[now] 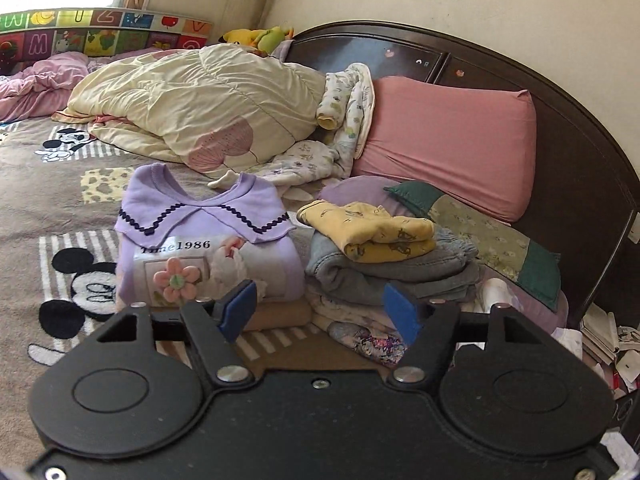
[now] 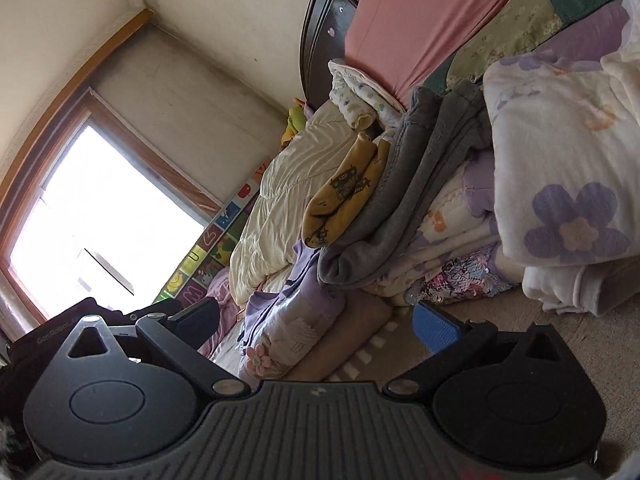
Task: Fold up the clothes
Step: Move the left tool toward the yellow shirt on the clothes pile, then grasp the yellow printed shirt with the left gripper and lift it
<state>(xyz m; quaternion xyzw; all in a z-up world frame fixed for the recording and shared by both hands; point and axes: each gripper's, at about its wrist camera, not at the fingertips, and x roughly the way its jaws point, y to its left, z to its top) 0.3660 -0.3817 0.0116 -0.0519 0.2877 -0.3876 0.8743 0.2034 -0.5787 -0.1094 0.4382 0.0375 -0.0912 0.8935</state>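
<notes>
On the bed's cartoon-mouse blanket (image 1: 60, 184), a folded lilac sweater (image 1: 208, 252) with a navy-trimmed collar lies flat on a tan folded garment (image 1: 276, 314). Just beside it to the right is a stack of folded clothes: a yellow printed piece (image 1: 376, 232) on top, a grey garment (image 1: 392, 272) under it, floral and sequinned pieces lower down. A cream quilt (image 1: 192, 104) and a pink pillow (image 1: 448, 140) sit behind, against the dark headboard (image 1: 560, 120). The left hand-held gripper (image 1: 320, 312) hovers before the two piles, blue pads apart and empty. The right hand-held gripper (image 2: 316, 320), tilted sideways, is also spread wide, holding nothing, near a white floral bundle (image 2: 560, 168)
</notes>
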